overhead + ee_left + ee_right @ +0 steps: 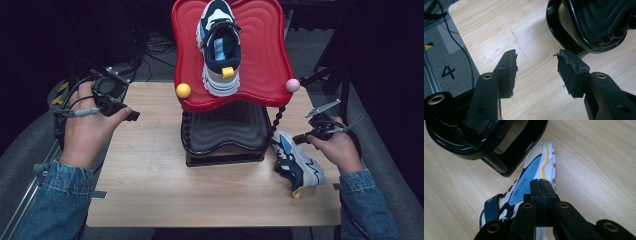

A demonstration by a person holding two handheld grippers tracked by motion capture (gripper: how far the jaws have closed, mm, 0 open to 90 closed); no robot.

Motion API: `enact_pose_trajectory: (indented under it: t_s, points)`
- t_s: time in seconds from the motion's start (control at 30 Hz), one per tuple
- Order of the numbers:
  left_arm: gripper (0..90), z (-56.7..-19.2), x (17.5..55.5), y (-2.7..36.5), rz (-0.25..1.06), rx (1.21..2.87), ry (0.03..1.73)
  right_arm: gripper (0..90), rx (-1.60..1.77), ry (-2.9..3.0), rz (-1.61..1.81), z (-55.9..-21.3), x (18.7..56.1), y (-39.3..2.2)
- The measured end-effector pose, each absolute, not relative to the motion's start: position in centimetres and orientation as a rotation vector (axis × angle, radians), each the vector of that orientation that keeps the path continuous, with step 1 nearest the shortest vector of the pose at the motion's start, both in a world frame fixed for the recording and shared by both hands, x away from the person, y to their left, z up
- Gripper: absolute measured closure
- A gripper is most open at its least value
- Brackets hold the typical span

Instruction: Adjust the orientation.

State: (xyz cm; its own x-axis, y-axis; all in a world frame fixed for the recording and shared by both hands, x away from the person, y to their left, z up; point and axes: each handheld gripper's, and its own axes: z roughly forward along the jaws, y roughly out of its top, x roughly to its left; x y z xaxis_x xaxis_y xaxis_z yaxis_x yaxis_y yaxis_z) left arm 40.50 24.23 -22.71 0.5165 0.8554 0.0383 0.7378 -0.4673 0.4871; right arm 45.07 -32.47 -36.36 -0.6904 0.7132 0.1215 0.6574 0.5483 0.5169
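A navy, white and blue shoe [219, 47] stands on the red top shelf [260, 55] of a two-tier stand. Its mate [297, 162] lies on its side on the wooden table [150, 165], to the right of the stand's black lower shelf [225, 130]. My right gripper [301, 139] hovers just over this shoe [531, 175]. Its jaws [541, 182] are shut, pads together, and I see nothing between them. My left gripper [127, 114] is at the table's left side, and its jaws [537, 67] stand open over bare wood.
A yellow ball [183, 90] and a pink ball [292, 85] cap the stand's front corners. The black shelf's rim [554, 25] lies just right of the left gripper. Cables [150, 47] trail on the floor beyond the table, and grey floor lies off its left edge.
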Motion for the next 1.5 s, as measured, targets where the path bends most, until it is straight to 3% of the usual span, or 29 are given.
enact_pose_trajectory:
  t_s: [0.33, 0.6, 1.0, 1.5]
  points:
    - [48.6, -24.0, 39.3, 24.5, 0.381, 2.340, 1.301, 90.0, 1.202, 2.666, 0.846, -36.6, 46.0, -33.3]
    - [45.8, -27.6, 38.9, 24.8, 0.342, 2.335, 1.285, 90.0, 1.262, 2.620, 0.872, -36.7, 46.5, -34.8]
    - [43.9, -30.2, 38.3, 25.8, 0.305, 2.312, 1.288, 90.0, 1.345, 2.532, 0.834, -37.2, 47.2, -36.6]
    - [43.1, -33.2, 38.3, 24.1, 0.255, 2.383, 1.280, 84.2, 1.403, 2.442, 0.814, -38.9, 48.1, -38.9]
